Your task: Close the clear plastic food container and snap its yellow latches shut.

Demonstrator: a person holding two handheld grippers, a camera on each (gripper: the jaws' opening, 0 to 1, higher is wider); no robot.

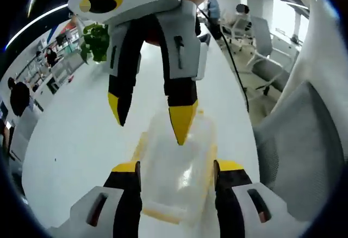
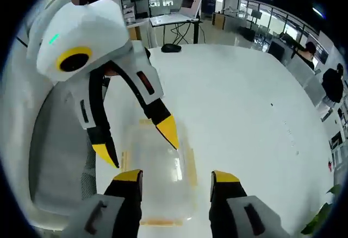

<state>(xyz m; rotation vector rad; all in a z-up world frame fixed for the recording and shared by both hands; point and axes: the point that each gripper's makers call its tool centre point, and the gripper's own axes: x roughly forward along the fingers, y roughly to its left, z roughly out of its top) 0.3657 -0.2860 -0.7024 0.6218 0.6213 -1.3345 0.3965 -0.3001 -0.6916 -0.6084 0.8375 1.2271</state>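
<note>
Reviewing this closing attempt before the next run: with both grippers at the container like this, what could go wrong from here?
1. Both grippers are open: the left gripper straddles the clear container loosely, so a press could slide it on the smooth white table.
2. The right gripper touches the lid with one narrow yellow tip; off-centre force may tip it.
3. The yellow latches are thin strips and may slip off the tips.

White-shelled hand-held gripper [image 1: 176, 170], black jaws, yellow tips, yellow-ringed lens housing, possibly a green light on one shell
</note>
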